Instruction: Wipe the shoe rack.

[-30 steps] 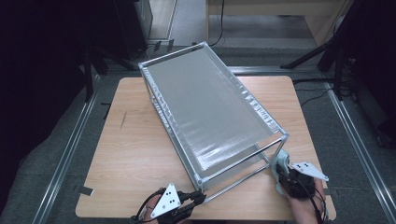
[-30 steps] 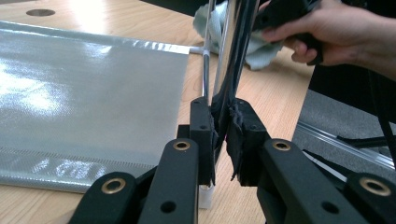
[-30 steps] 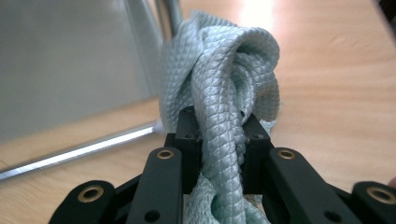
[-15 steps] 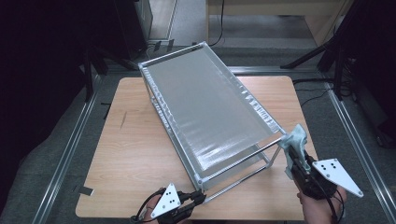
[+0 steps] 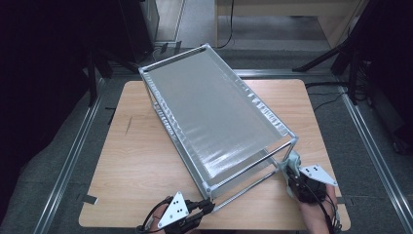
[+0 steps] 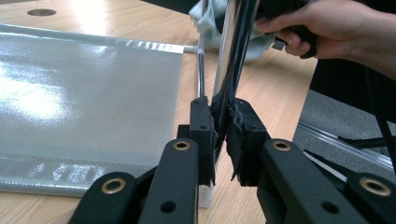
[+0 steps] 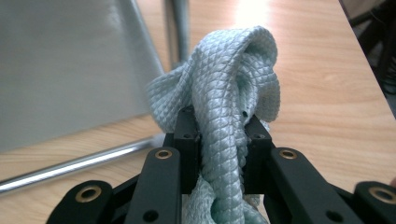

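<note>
Unbranded cloth [image 7: 233,93], unlabelled rack [image 5: 214,117], tools clamped

A metal frame rack [image 5: 219,124] stands on the worktop [image 5: 131,165], running from the far left to the near right. The left claw [image 5: 208,206] sits at the rack's near corner post. The right claw [image 5: 291,163], with a cloth [image 7: 224,116] in it, is at the near right corner post.

A light wooden table [image 5: 146,165] stands on grey floor [image 5: 44,161] between metal floor rails [image 5: 73,156], dark equipment [image 5: 63,44] looming behind.
</note>
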Motion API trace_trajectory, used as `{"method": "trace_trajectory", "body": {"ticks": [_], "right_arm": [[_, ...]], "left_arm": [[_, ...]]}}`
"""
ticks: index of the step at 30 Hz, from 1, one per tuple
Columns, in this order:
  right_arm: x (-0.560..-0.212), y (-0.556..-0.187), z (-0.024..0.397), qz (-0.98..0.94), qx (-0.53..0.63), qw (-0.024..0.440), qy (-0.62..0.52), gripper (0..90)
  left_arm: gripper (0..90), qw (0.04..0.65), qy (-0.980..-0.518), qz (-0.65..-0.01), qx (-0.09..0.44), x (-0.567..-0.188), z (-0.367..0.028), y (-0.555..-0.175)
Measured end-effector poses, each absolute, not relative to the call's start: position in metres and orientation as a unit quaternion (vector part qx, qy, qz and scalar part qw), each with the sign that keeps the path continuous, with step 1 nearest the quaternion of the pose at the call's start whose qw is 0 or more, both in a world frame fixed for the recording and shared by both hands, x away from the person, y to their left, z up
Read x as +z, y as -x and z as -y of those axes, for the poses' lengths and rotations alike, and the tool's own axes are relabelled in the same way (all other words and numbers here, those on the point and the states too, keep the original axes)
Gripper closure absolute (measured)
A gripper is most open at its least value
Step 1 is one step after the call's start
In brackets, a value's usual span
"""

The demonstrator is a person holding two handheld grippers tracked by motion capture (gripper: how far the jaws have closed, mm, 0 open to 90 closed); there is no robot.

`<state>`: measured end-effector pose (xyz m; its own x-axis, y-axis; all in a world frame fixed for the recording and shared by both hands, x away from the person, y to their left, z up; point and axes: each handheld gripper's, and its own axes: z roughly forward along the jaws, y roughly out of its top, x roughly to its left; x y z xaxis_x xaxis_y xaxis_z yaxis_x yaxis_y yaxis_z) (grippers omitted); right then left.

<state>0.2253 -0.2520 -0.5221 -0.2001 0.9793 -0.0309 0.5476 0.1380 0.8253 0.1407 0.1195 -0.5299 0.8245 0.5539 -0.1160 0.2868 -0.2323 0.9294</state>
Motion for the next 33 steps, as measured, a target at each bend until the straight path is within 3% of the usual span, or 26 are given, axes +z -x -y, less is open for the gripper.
{"method": "trace_trajectory", "body": {"ticks": [16,26,30,33], "right_arm": [[-0.465,-0.213,0.259,-0.624,0.469,0.375,-0.501,74.1],[-0.499,-0.218,0.252,-0.69,0.414,0.301,-0.511,72.0],[-0.51,-0.205,0.225,-0.658,0.396,0.365,-0.526,73.6],[-0.513,-0.2,0.197,-0.673,0.396,0.377,-0.498,73.8]], "left_arm": [[81.2,0.558,-0.775,-0.272,0.121,-0.531,-0.122,-0.139],[81.0,0.555,-0.772,-0.281,0.126,-0.531,-0.128,-0.137],[81.1,0.554,-0.772,-0.284,0.128,-0.531,-0.131,-0.136],[81.1,0.553,-0.772,-0.285,0.131,-0.531,-0.133,-0.136]]}}
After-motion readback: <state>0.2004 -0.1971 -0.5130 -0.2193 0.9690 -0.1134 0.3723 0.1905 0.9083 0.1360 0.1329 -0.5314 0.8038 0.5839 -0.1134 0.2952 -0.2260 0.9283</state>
